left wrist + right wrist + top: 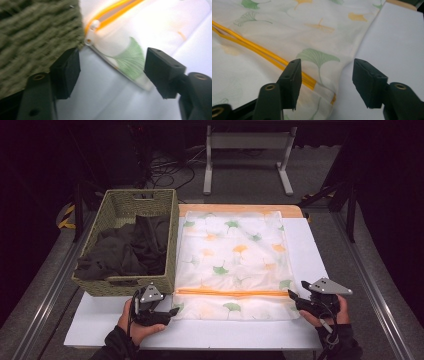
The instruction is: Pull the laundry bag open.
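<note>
Translucent leaf-print bag (232, 262) lies flat beside coarse woven basket (167, 265).

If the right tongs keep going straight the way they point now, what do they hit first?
Most likely the leaf-print bag: the right tongs stand open, aimed at its near right corner where the orange zip strip ends. The corner lies between the jaws, so the white board beside it could come first; depth is unclear.

Setting reads as a lab or recording studio rather than a home: my white work board (310, 250) sits on a rail-framed bench, with loose cables (167, 170) on grey carpet beyond it, a bare metal stand (247, 155) behind that, and black-and-yellow hazard tape (65, 217) left of the board.
</note>
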Tool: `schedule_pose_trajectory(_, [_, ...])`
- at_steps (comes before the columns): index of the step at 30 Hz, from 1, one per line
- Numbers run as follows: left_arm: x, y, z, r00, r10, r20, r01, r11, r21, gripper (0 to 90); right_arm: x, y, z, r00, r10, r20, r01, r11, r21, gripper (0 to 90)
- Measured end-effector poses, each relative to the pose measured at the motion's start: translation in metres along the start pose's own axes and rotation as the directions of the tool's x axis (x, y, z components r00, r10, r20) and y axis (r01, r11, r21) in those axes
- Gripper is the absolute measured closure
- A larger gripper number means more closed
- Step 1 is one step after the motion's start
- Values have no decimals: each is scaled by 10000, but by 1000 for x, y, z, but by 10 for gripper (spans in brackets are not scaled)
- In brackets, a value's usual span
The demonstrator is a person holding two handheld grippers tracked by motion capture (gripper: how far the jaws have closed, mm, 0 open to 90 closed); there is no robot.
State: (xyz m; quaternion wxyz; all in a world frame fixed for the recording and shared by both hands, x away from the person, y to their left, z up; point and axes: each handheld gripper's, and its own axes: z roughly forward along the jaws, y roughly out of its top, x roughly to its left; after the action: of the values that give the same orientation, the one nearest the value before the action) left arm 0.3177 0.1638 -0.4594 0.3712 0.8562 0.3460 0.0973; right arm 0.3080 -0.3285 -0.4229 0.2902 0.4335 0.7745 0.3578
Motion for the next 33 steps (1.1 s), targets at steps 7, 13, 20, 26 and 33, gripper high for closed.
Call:
schedule_pose_trajectory(7, [-8,-2,5,9977,637,226,-646,9969,448,274,24,29,5,9925,-858,-869,823,9957,-431,326])
schedule_pose_trajectory(13, [-7,0,4,9961,880,-92,-872,9938,695,404,63,53,44,9558,-1873,-2268,1928,9812,21,296])
schedule_pose_trajectory(20, [-2,2,2,9960,887,-138,-877,9941,642,653,87,64,83,9286,-2087,-3068,2339,9711,475,294])
schedule_pose_trajectory(26, [1,2,2,9950,972,-230,-955,9932,660,748,93,65,103,9230,-2038,-3263,2467,9644,957,301])
schedule_pose_trajectory(33, [8,3,1,9955,945,-34,-941,9935,642,881,90,64,107,9205,-1813,-3460,2234,9710,854,305])
